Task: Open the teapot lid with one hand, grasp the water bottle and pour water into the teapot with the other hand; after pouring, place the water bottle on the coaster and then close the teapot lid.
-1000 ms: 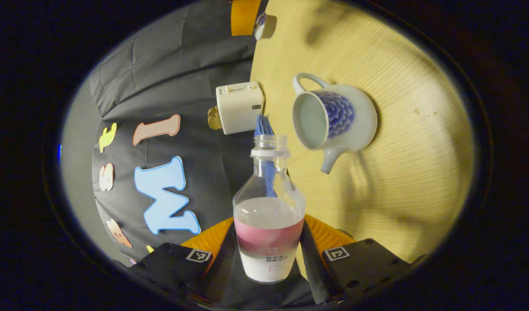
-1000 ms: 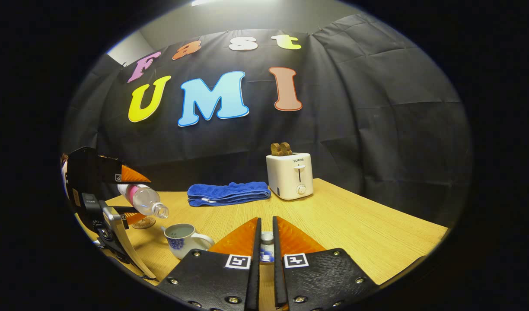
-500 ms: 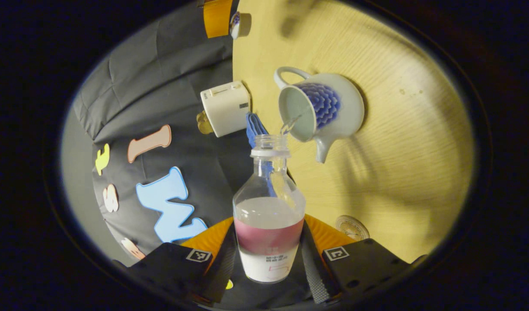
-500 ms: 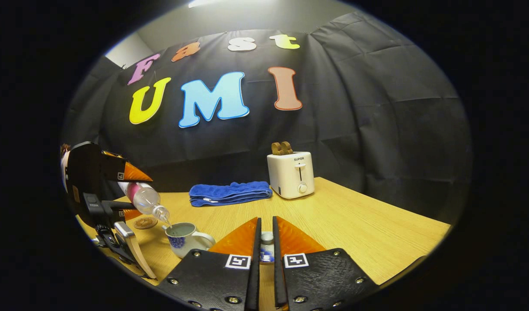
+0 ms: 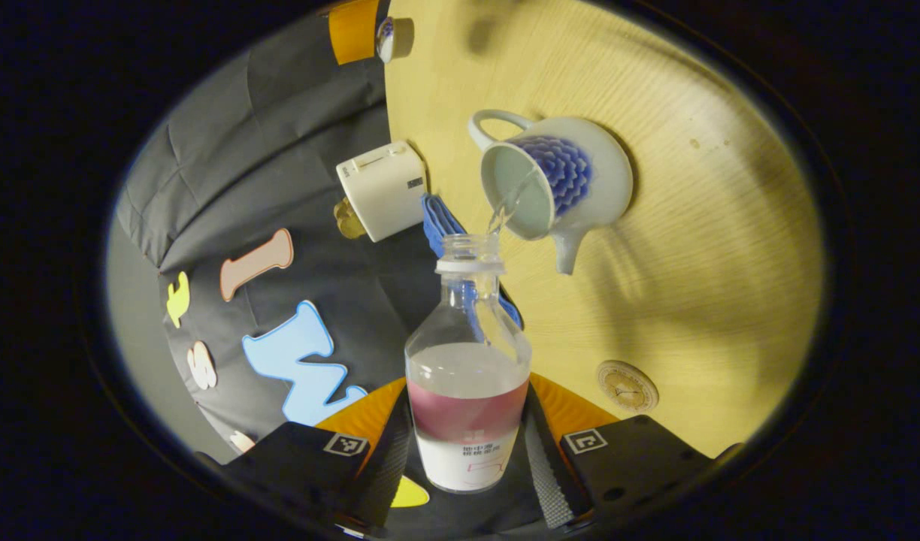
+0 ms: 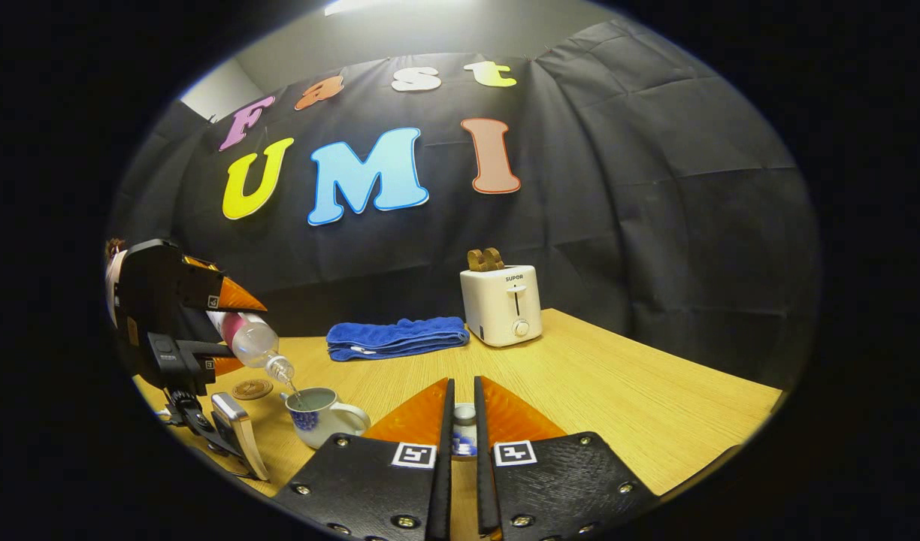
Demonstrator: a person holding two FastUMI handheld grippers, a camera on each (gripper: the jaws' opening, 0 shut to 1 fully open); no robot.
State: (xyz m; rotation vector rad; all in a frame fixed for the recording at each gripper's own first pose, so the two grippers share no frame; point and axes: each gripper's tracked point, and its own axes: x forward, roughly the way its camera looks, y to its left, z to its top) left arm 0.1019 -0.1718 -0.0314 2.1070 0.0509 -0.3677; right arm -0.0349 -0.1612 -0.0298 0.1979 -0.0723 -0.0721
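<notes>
Wood-grained and pale, the table carries everything. Against its far edge sit a folded blue terry towel and a boxy white toaster with brown slices poking up. Nearer stands the glazed white teapot, round-bellied with a blue scale pattern, loop handle and short spout, its mouth uncovered. The left gripper pinches a clear plastic water bottle by its pink-and-white label, tilted neck-down above the pot, a thin stream running into it. A round wooden coaster lies bare nearby. The right gripper is pressed on the small teapot lid, away from the pot.
</notes>
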